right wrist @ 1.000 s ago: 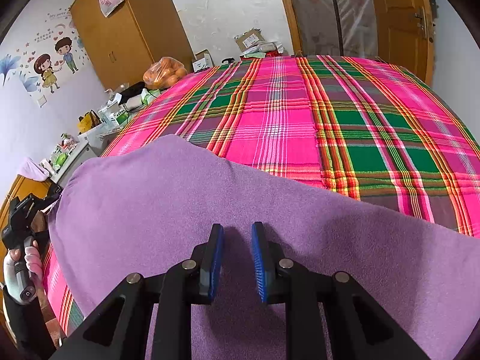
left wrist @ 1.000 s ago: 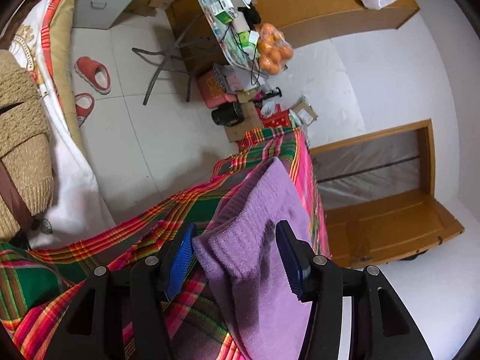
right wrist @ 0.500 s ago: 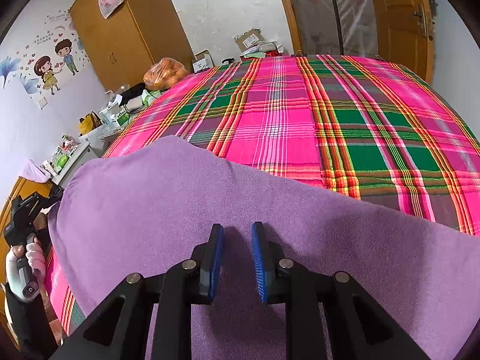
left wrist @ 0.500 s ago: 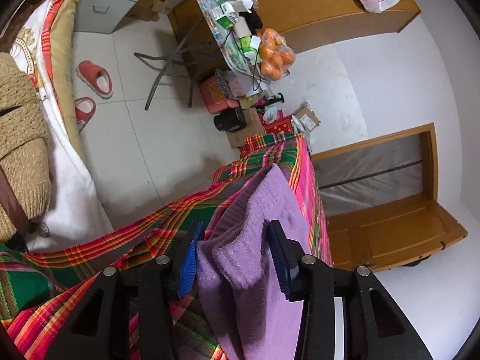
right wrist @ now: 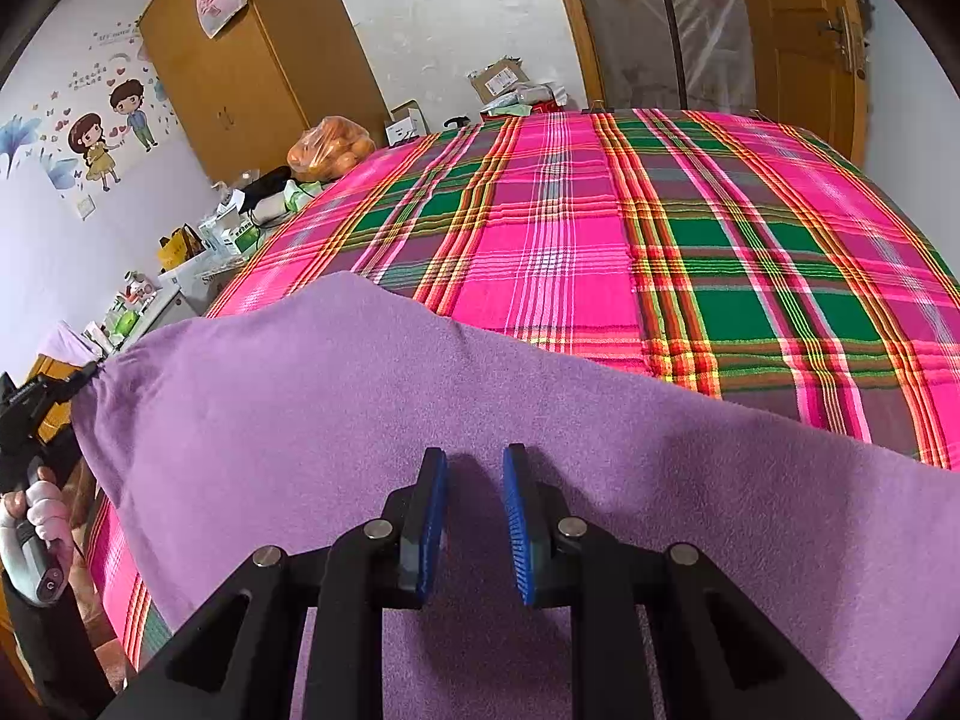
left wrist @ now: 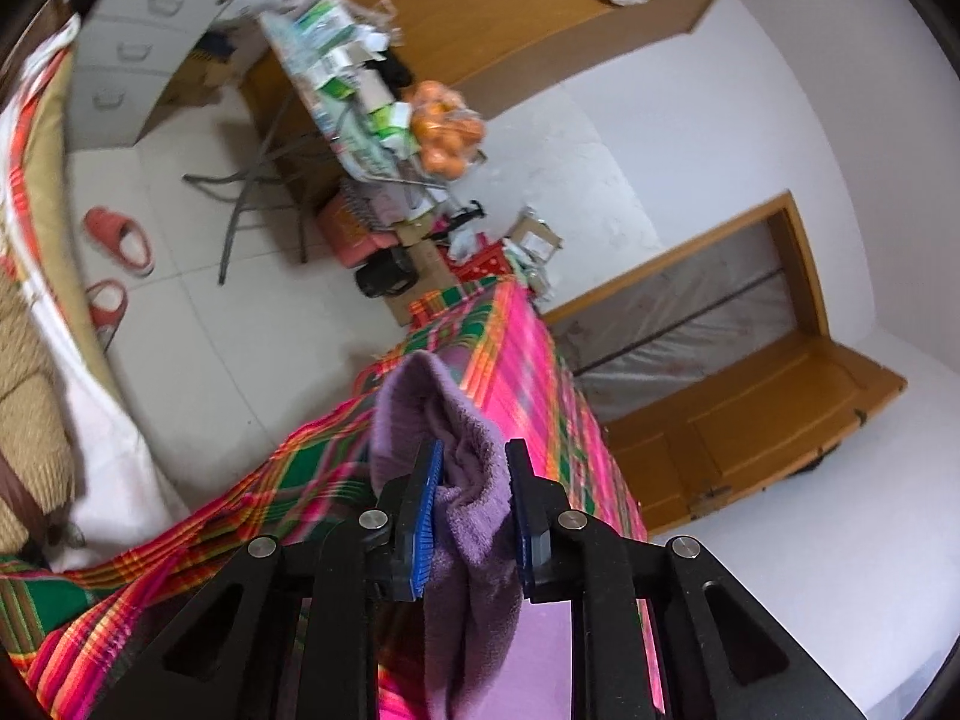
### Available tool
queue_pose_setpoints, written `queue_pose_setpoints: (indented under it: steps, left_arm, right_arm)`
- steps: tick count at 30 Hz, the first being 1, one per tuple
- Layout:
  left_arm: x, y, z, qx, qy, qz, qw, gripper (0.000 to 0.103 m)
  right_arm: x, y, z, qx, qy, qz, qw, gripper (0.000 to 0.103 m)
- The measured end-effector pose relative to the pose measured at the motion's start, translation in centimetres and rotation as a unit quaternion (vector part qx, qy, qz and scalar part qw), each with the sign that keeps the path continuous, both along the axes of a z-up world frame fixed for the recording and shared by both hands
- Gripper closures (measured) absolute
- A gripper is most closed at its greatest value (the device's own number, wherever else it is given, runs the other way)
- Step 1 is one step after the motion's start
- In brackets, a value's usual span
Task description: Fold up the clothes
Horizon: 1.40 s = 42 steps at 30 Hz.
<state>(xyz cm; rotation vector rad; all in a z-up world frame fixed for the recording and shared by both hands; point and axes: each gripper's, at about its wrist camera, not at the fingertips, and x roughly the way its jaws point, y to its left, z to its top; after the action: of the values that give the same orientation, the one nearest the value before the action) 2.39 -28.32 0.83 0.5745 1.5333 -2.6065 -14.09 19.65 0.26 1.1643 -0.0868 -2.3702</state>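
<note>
Pinching the Purple Cloth at Two Edges

Closing on a bunched corner of the purple cloth (left wrist: 462,480), the left gripper (left wrist: 471,504) has its blue pads pressed against the gathered fabric, which rises in a peak ahead of the fingers and hangs down below them. Behind it, the left wrist view shows what the other view cannot: the side of the plaid bedspread (left wrist: 300,480) draping toward a pale tiled floor, a pair of red slippers (left wrist: 117,240), a cluttered folding table (left wrist: 348,120) with a bag of oranges (left wrist: 447,132), and a wooden door (left wrist: 750,420).

From the right wrist view, the cloth (right wrist: 420,420) appears as a wide sheet spread over the near part of the bedspread (right wrist: 600,228), stretching to the far left, where the left gripper (right wrist: 78,387) pinches its corner and a hand (right wrist: 42,510) holds the handle. The right gripper (right wrist: 474,525) sits low over the near edge with a narrow gap between its pads; whether fabric is caught there cannot be told.

Compared with a second ago, the left gripper's pads have drawn much closer together, the cloth between them is more tightly bunched, and the corner has lifted, pulling the sheet's left edge taut. The right gripper has not shifted.
</note>
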Motion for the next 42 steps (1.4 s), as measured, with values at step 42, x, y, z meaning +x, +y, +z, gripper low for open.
queue_pose_setpoints:
  steps: [42]
  left_arm:
    - [-6.7, 27.0, 6.1, -0.144, 0.074, -0.399, 0.9024, 0.102]
  right_arm:
    - [1.8, -0.4, 1.5, -0.038, 0.016, 0.036, 0.998, 0.082]
